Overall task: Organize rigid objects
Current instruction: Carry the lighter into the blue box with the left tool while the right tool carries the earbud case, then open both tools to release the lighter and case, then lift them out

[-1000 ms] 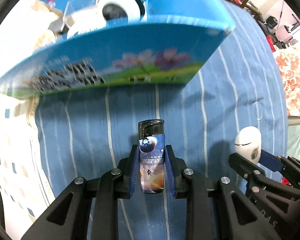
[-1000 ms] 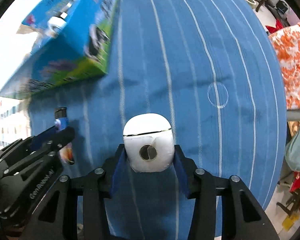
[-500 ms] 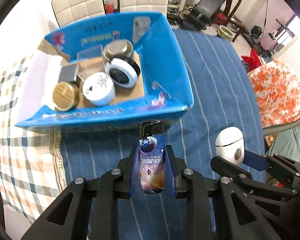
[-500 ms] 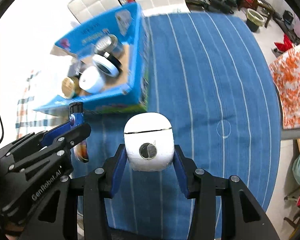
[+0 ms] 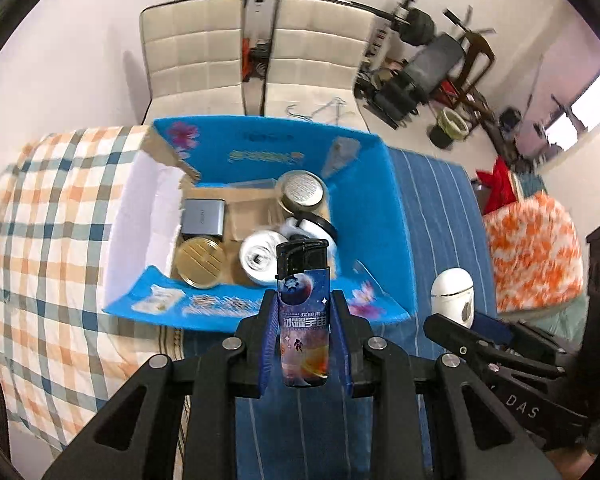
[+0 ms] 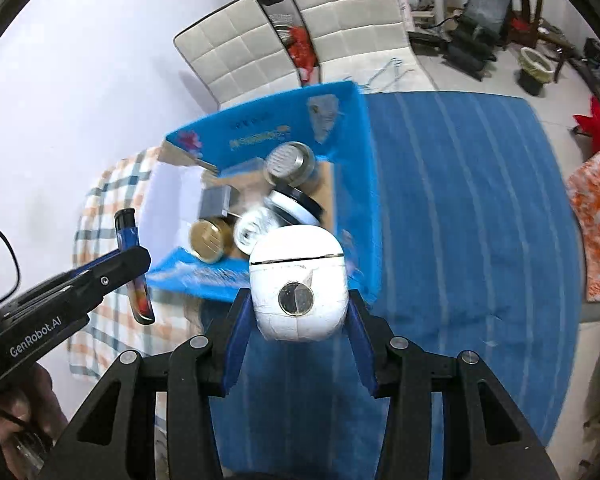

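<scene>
My left gripper (image 5: 303, 320) is shut on a lighter (image 5: 303, 312) with a black cap and a space print, held upright in the air. A white earbud case (image 6: 298, 284) with a round metal disc sits clamped in my right gripper (image 6: 298, 312). Both hang above the near wall of an open blue cardboard box (image 5: 384, 208) on the table. Inside the box lie a gold tin (image 5: 199, 258), a silver tin (image 5: 302, 194), a grey block (image 5: 202, 216) and a white round case (image 5: 258, 258). From the right wrist view the lighter (image 6: 130, 248) shows at the left; the left wrist view shows the case (image 5: 452, 298) at the right.
The table carries a blue striped cloth (image 6: 460, 208) on the right and a checked cloth (image 5: 48, 248) on the left. Two white padded chairs (image 5: 236, 52) stand behind the box. Gym gear (image 5: 420, 64) and an orange patterned cover (image 5: 536, 248) lie at the far right.
Both grippers have risen with their loads. The box, first seen from its side wall, now lies below with its inside in view, and the room behind has come into sight.
</scene>
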`<state>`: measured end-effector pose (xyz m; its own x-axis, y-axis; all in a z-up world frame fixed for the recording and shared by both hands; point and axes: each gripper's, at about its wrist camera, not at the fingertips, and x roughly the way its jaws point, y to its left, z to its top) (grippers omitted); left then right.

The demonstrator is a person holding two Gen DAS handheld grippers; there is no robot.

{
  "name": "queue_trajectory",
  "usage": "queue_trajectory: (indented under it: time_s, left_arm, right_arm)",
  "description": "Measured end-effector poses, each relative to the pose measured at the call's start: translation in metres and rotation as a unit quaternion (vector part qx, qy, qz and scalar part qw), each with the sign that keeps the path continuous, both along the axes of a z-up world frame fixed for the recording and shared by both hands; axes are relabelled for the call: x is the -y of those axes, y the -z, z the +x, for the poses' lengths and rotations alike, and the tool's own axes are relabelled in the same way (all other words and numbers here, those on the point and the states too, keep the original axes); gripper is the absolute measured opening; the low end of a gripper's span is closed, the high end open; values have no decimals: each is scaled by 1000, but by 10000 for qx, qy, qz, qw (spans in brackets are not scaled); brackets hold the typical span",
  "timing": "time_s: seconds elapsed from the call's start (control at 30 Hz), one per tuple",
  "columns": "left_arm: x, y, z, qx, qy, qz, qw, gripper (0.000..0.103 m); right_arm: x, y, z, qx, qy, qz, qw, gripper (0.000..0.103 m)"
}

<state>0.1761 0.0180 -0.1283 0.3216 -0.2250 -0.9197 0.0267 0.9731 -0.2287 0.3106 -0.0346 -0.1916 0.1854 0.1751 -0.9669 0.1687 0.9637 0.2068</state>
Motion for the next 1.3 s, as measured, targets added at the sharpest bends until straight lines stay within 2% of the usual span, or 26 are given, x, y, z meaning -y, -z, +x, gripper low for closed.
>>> queue_trajectory:
  time_s: [0.17, 0.3, 0.57, 0.8, 1.0, 1.1, 1.2, 1.3]
  left_arm:
    - [-37, 32, 33, -372, -177, -384, 9984, 23]
    - [-54, 81, 57, -929, -370, -818, 9916, 22]
    - [-56, 142, 81, -1572, -403, -1094, 9807, 23]
    - [-51, 174, 88, -1888, -239, -927, 9773, 23]
    - [-46, 181, 87, -2019, -111, -809, 9760, 23]
    - [-42, 177, 86, -1981, 14, -544, 9787, 24]
    - [-39, 166, 85, -1795, 124, -212, 9834, 31]
    - [-37, 153, 83, -1610, 144, -18, 9868, 45]
  right_arm:
    - [-13, 38, 43, -195, -2, -28, 9998, 48]
    - [-20, 86, 69, -630, -1, -23, 9980, 48]
    - [-34, 156, 83, -1185, -83, -59, 9929, 48]
    - [-41, 195, 83, -1528, -48, -110, 9882, 49]
    - [-44, 204, 88, -1612, -38, -222, 9867, 49]
    - [-45, 203, 89, -1741, -105, -304, 9842, 52]
    - [-46, 196, 90, -1707, -142, -451, 9842, 53]
    - [-48, 188, 88, -1663, -189, -611, 9840, 53]
